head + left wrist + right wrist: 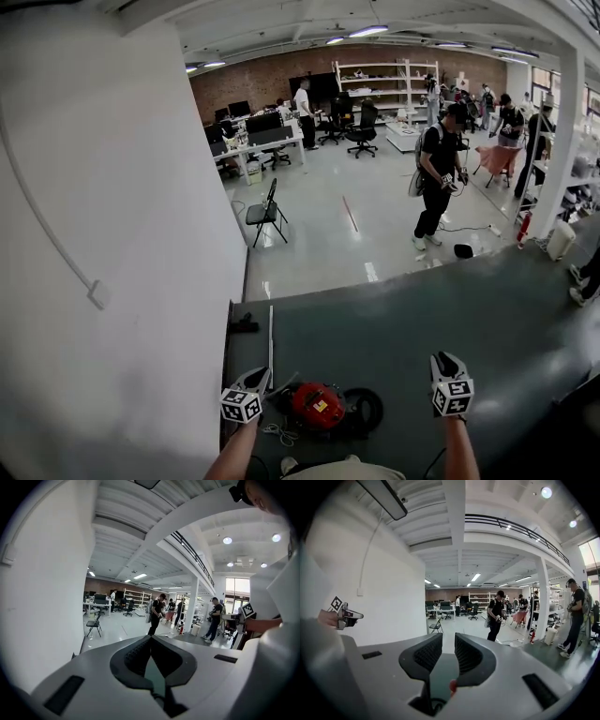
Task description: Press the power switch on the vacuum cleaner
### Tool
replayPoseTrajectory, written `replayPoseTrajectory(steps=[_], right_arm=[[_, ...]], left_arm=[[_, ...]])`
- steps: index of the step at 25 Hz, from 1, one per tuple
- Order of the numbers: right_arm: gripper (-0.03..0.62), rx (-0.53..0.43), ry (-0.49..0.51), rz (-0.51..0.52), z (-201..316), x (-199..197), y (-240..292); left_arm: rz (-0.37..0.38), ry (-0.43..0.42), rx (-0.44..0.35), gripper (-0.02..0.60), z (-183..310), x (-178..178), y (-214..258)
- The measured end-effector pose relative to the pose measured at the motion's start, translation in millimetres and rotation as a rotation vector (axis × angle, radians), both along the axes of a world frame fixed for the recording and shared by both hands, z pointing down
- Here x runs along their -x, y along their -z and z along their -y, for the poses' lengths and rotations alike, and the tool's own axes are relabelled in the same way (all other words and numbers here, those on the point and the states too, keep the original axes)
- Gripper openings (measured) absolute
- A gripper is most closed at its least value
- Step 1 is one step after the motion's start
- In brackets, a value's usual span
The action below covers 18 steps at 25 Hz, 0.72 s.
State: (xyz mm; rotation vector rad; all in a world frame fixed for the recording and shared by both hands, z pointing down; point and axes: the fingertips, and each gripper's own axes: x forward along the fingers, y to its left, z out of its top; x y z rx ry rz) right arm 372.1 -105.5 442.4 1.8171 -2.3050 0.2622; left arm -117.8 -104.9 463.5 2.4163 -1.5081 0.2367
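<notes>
1. Left gripper (255, 378): jaws clenched. In the left gripper view (151, 638) the tips meet with nothing between them.
2. Right gripper (446, 361): jaws released. The right gripper view (448, 637) shows a clear gap and nothing in it.
3. Vacuum cleaner (317, 405): red body, sitting on the dark grey floor (422, 328) at the bottom of the head view. It lies between the two grippers, just beside the left one and well apart from the right.
4. Neither gripper touches the vacuum cleaner. Can't make out the power switch.
5. A black loop (377, 412) lies against the vacuum cleaner's right side.
6. White wall (112, 234) is on the left. Beyond it, a folding chair (265, 214) and a standing person (437, 178) are out on the open lighter floor.
</notes>
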Motion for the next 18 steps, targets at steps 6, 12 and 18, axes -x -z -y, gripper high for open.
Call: replayPoseTrajectory(steps=[6,12,18], right_arm=[[0.085,0.068,0.046,0.033,2.5,57.5,-41.2],[0.149,0.096,0.116,0.038,4.7,134.1,-59.1],[0.152,0.076,0.191,0.028,14.1,209.4,-61.7]], left_arm=[[0.0,-0.085,-0.012,0.008,7.7,-12.6,-20.8],[0.0,-0.208,0.031,0.008,11.4,-34.9,-40.8],[0.013,-0.327,0.051,0.008,17.6,-52.3,-53.7]])
